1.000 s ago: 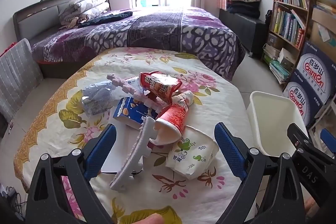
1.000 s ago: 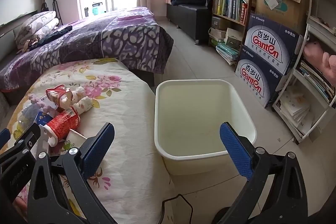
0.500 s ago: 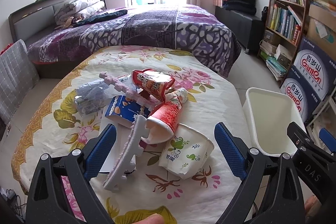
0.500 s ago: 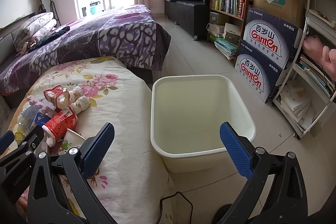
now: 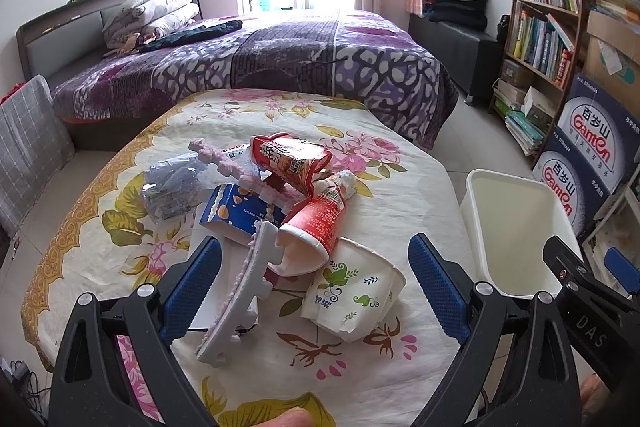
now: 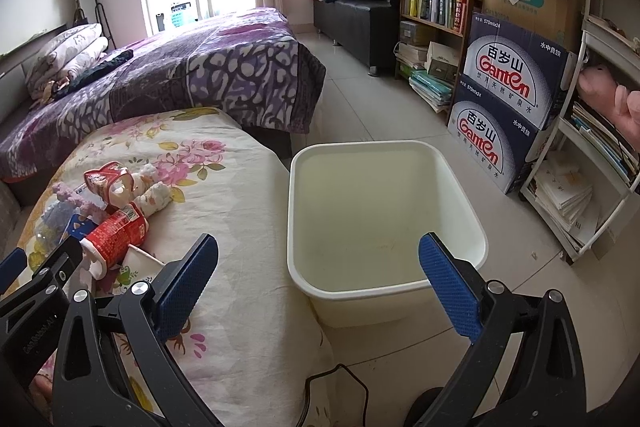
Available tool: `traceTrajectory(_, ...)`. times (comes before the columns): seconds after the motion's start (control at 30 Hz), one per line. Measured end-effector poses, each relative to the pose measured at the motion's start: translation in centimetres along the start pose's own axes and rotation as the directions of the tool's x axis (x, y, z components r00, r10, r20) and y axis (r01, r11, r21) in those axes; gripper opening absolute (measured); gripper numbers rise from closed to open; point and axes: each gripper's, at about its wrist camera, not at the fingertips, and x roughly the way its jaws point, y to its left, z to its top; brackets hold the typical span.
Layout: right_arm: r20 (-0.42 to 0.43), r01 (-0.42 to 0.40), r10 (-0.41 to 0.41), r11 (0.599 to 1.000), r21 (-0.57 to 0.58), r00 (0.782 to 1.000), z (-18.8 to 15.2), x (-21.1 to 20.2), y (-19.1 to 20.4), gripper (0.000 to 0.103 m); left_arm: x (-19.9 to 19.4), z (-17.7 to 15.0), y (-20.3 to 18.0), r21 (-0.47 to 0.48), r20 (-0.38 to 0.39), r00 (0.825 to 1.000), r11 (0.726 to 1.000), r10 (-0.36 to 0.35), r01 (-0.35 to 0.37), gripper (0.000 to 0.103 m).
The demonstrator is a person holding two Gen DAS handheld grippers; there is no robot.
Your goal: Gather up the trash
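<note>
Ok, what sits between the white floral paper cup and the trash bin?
Only bare floral tablecloth up to the table edge, then the white bin on the floor beside it. The left wrist view shows this best, with the paper cup nearest.

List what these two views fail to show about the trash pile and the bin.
- White sheet under the pile: left wrist view, mostly covered by the blue carton and foam strip.
- Paper cup: right wrist view, largely hidden behind the left gripper.
- Bin: left wrist view, near corner blocked by the right gripper.
</note>
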Motion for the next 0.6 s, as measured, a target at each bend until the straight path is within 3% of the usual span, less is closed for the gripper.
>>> traceTrajectory(0.6, -0.013, 0.009, -0.009, 1.000, -0.013, 1.000, -0.02, 0.10, -0.06, 0.096, 0.18, -0.07, -0.03, 0.012, -0.021, 1.000, 1.000, 0.008, -0.007, 0.092)
